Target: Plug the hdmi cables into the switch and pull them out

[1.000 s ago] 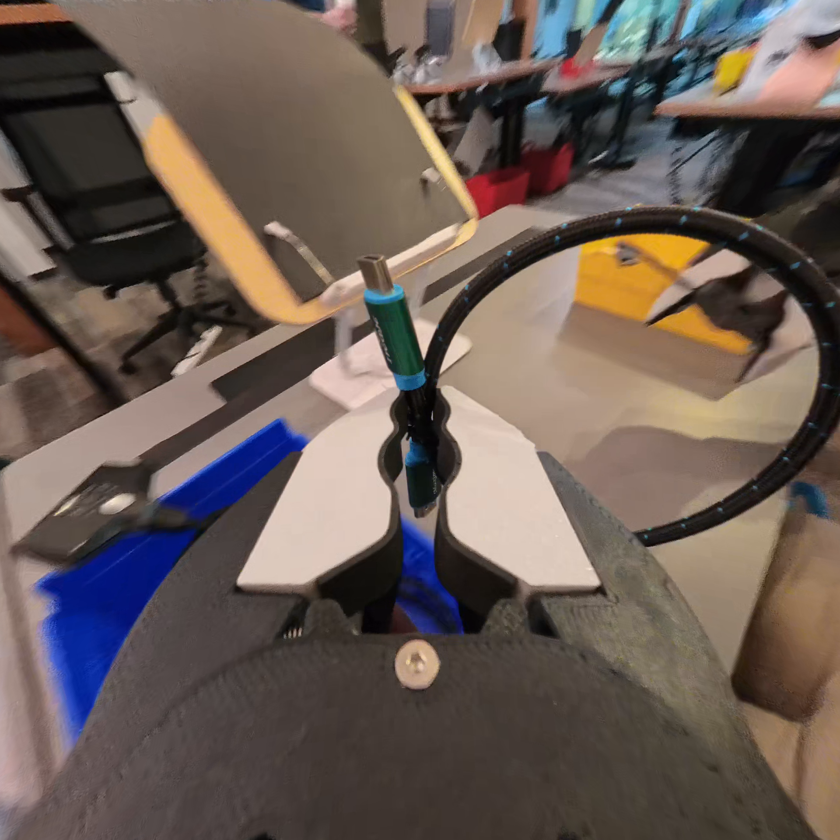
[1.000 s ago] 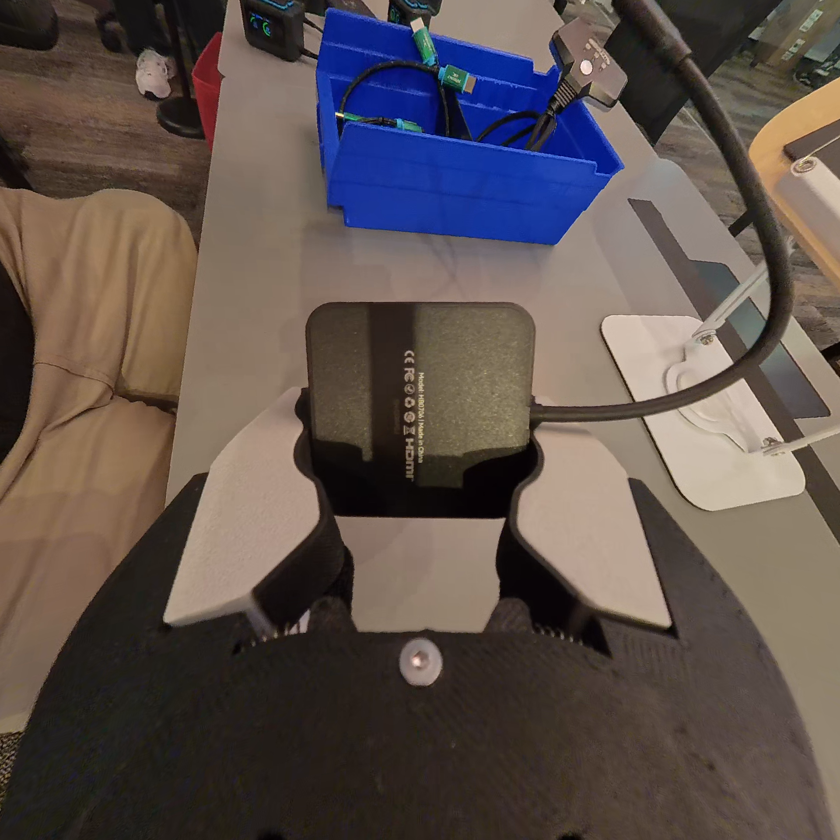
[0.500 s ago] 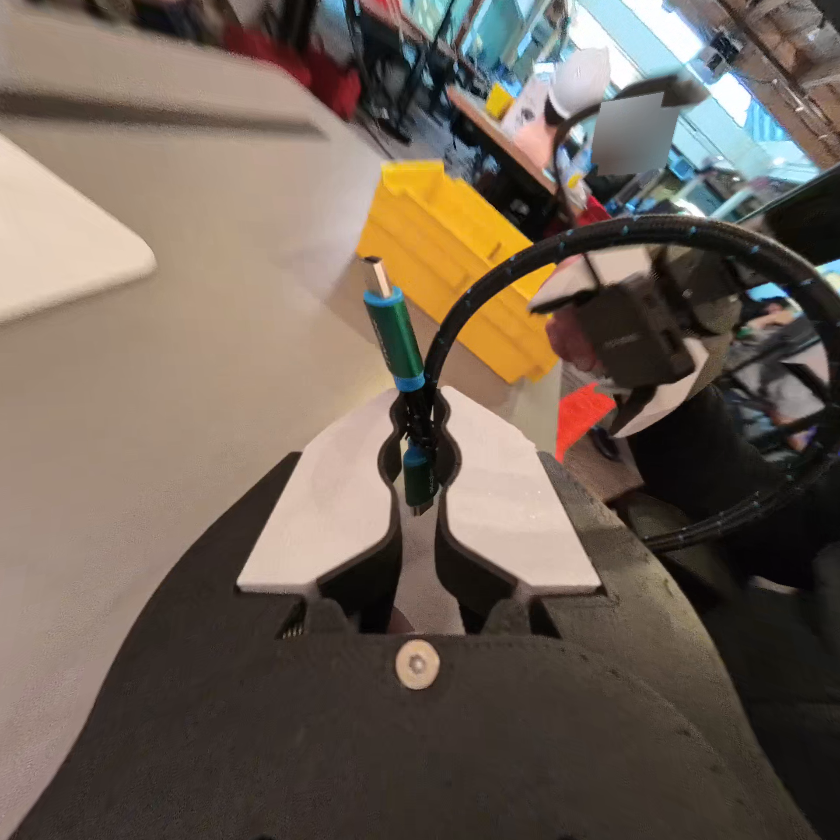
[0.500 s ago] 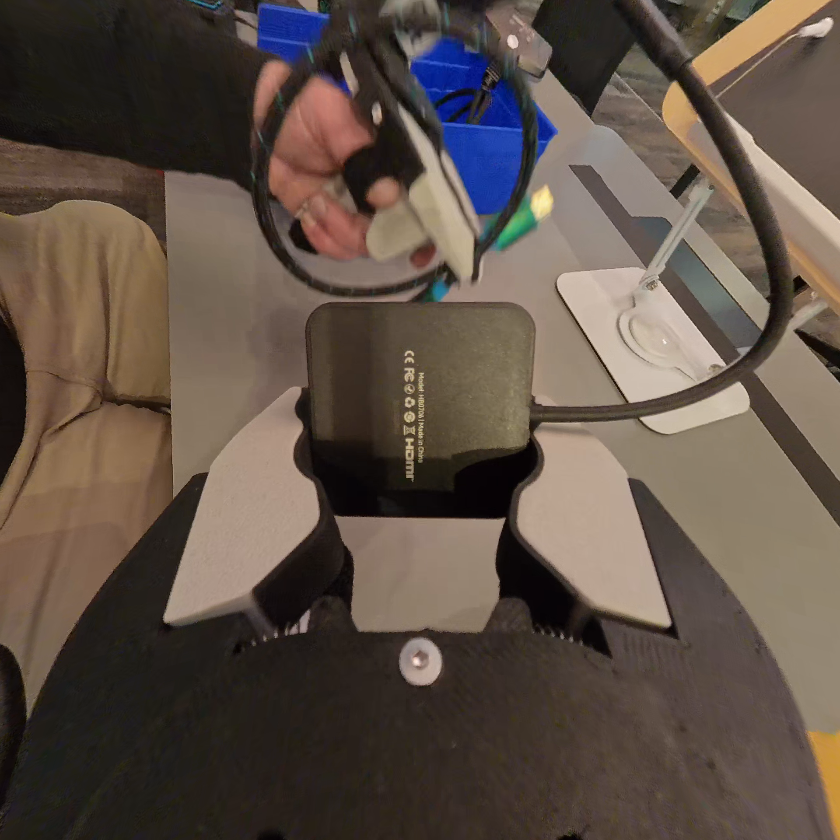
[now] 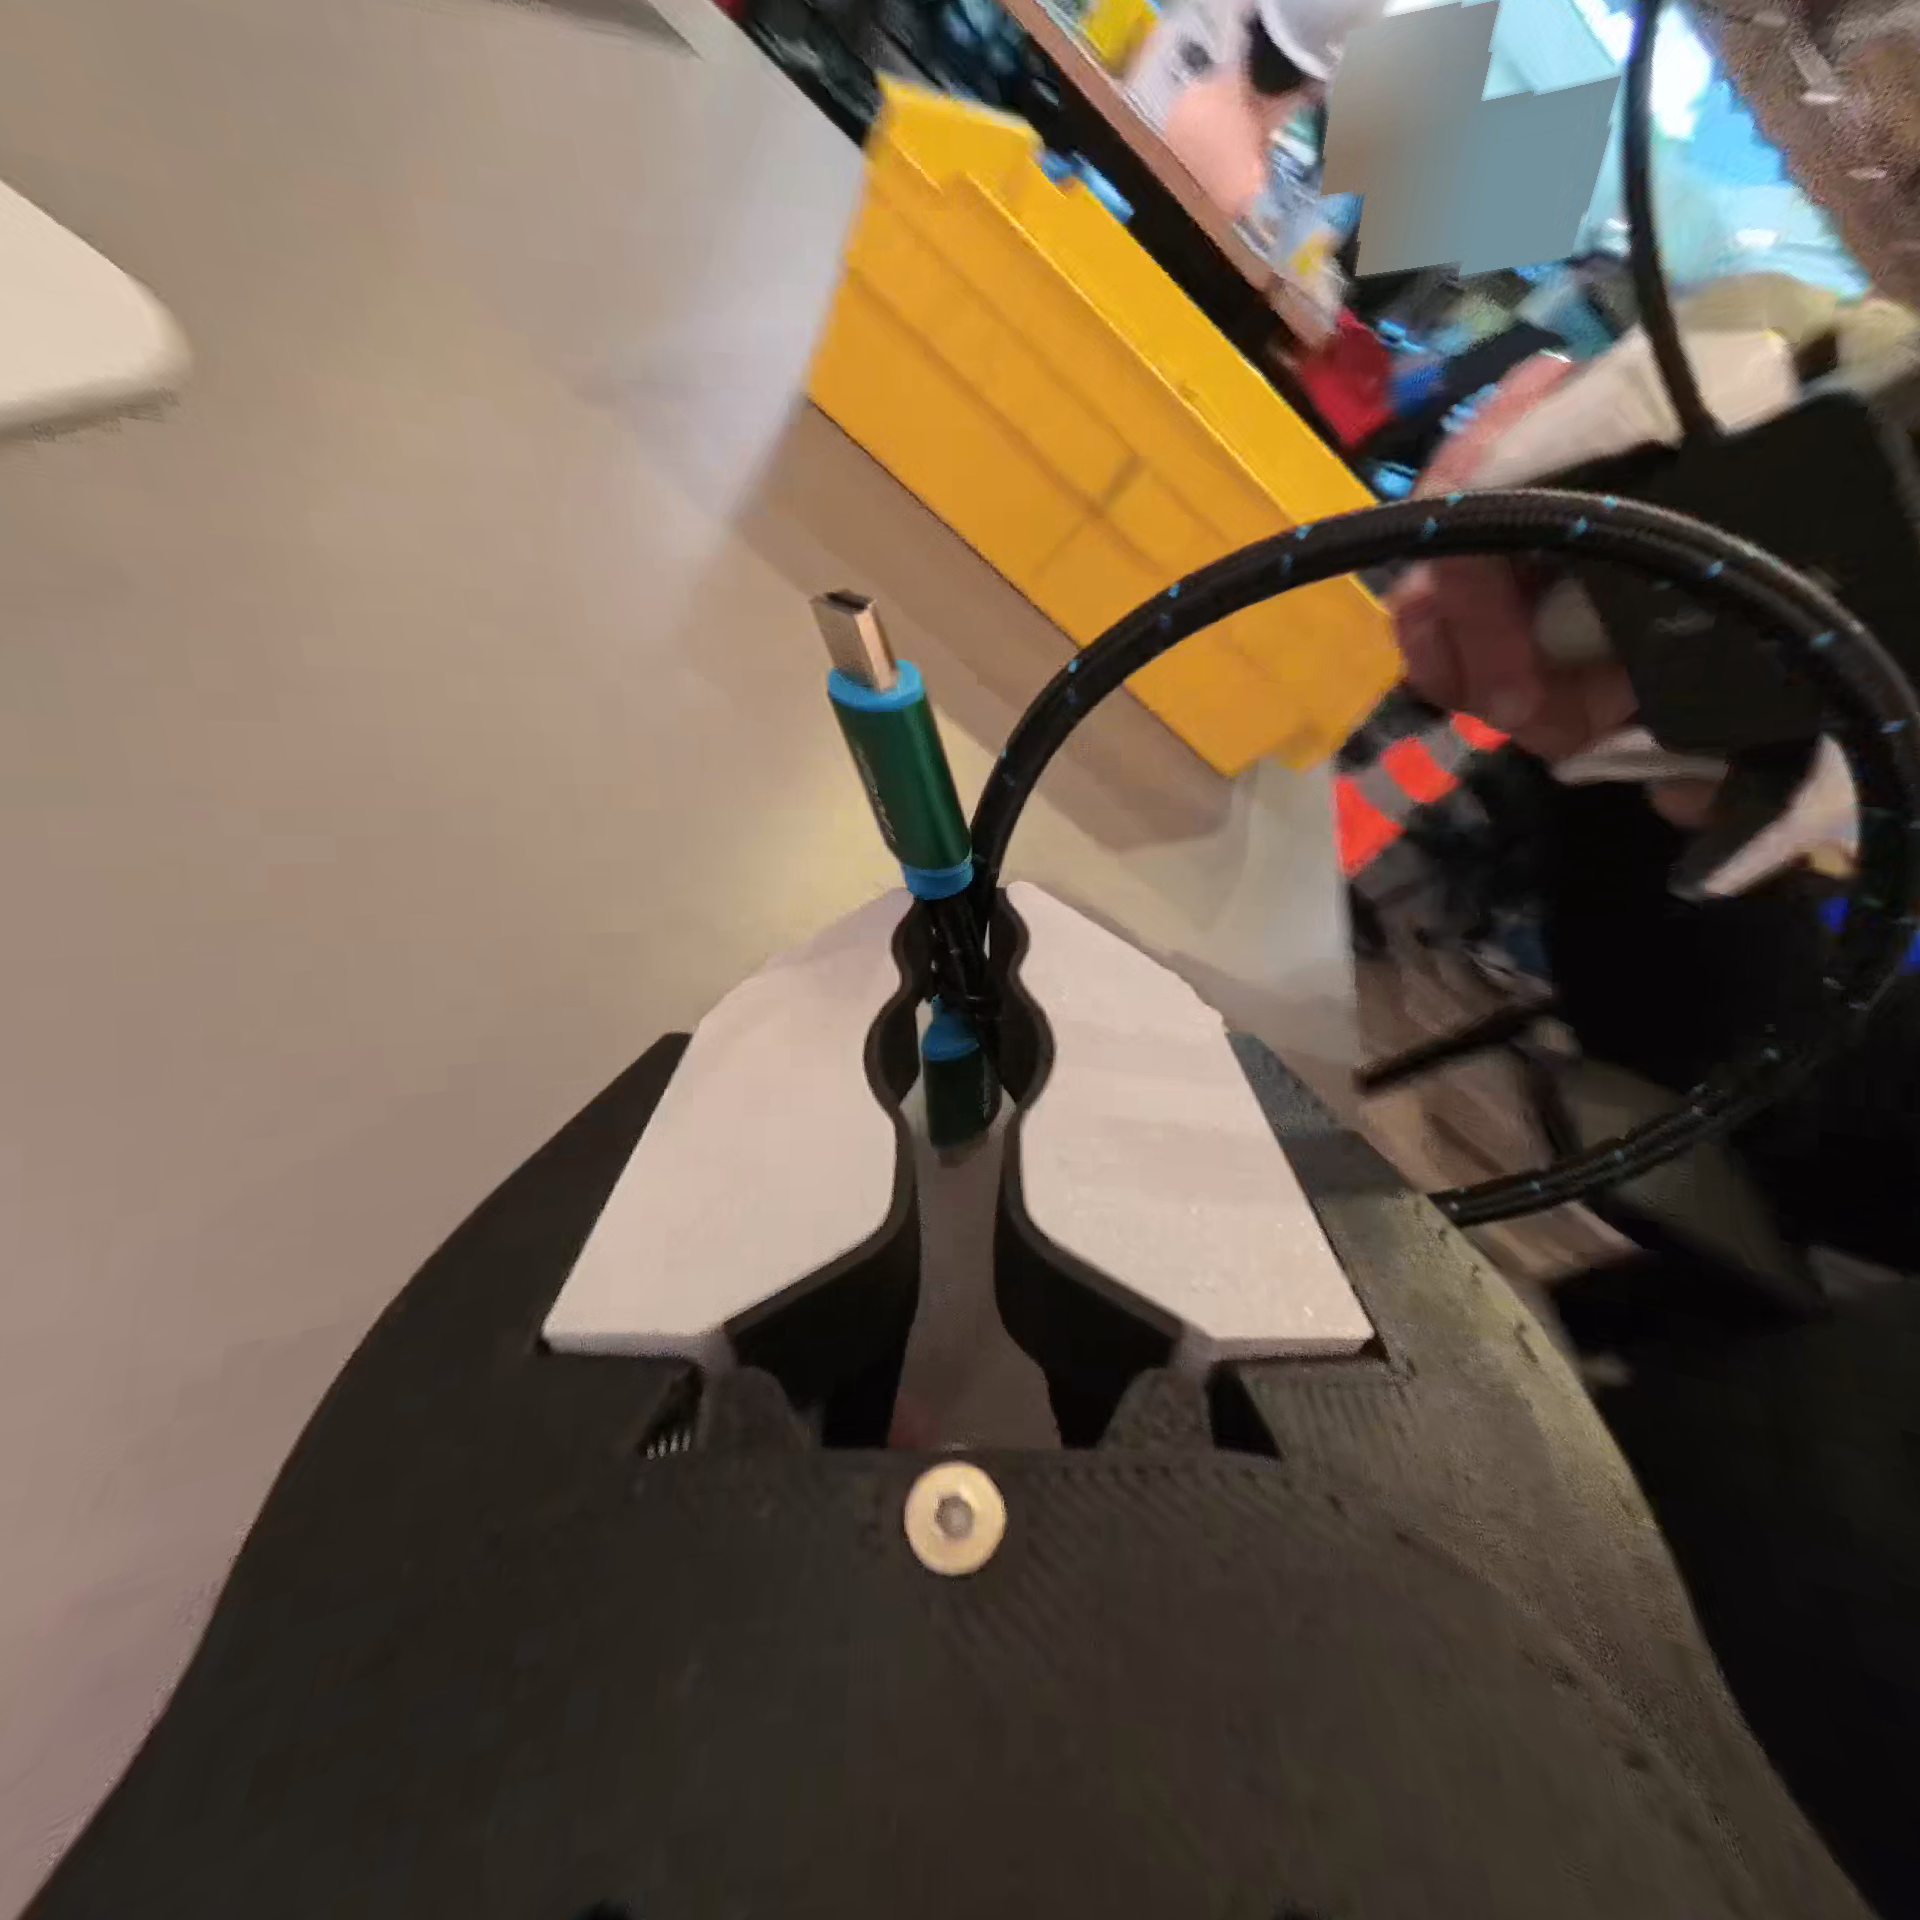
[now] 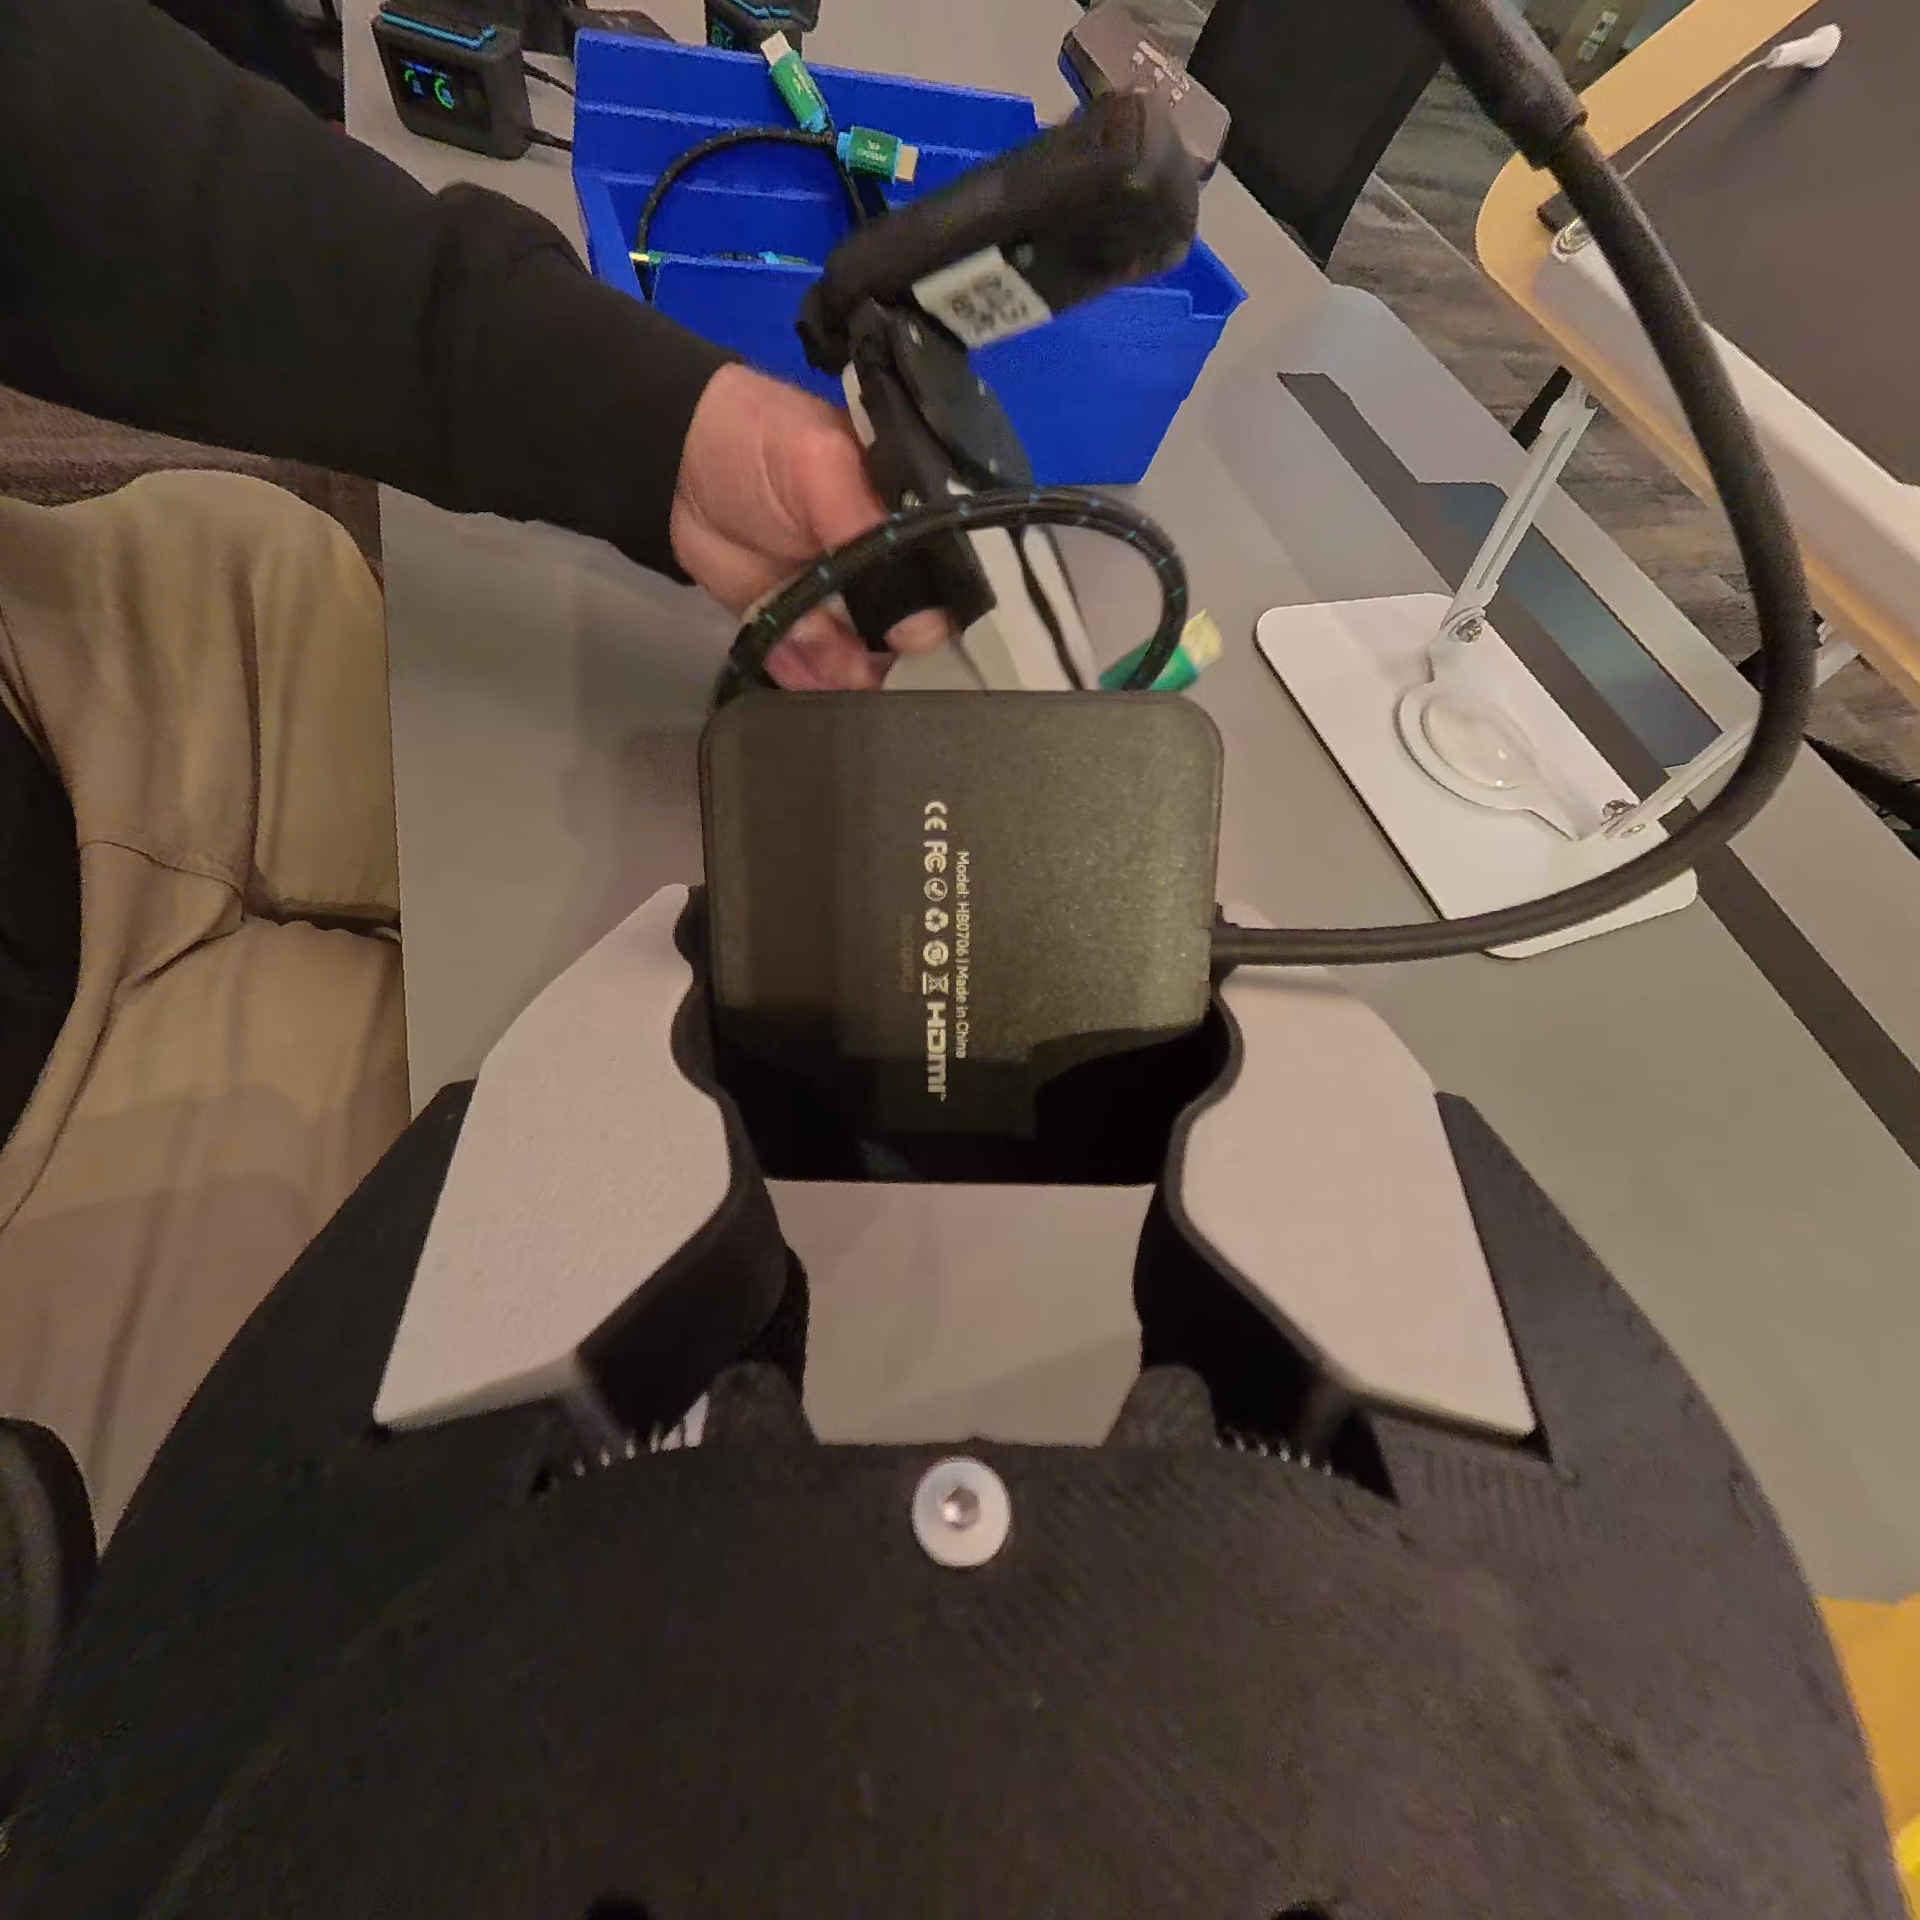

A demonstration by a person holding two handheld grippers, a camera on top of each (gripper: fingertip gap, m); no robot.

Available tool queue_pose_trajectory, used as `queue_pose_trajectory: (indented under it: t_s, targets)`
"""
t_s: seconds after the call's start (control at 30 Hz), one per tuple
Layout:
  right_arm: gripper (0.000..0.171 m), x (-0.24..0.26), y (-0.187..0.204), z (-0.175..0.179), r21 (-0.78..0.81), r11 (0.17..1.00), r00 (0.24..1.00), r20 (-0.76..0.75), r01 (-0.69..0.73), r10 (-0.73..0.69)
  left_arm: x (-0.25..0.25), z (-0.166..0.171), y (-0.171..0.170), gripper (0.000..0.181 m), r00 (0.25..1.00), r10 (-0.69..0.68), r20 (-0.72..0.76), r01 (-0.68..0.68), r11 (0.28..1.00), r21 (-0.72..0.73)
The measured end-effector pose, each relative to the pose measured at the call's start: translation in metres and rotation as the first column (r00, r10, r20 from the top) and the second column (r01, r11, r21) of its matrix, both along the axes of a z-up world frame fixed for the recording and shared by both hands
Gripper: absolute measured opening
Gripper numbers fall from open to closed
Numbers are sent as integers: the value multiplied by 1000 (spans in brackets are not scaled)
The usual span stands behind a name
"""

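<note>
Braided cable (image 5: 1226,582), matt plastic switch (image 6: 961,862)

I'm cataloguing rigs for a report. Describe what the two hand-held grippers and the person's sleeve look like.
Each hand-held gripper, left and right, has a broad black textured printed body, a silver screw at centre, and two fingers with flat pale grey tops and wavy black inner edges. Seen from the right wrist view, the left one carries a small grey label. The person wears a long black sleeve.
</note>
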State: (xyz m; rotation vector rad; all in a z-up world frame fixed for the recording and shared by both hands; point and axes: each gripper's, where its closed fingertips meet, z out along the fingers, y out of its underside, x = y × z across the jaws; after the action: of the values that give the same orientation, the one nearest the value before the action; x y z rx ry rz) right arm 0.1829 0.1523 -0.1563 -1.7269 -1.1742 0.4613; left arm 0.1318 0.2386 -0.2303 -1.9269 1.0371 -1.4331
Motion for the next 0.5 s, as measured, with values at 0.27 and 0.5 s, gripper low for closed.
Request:
queue_pose_trajectory:
  t_s: [0.27,0.5]
  targets:
    - [86,0,2,1,1,1000,1000,-2,4,-4,-87,55,93,11,692,720,-55,-434,476,765]
    - [86,-4,0,0,6,1000,1000,19,-2,2,-93,33,51,13,644,763,-48,-92,140,986]
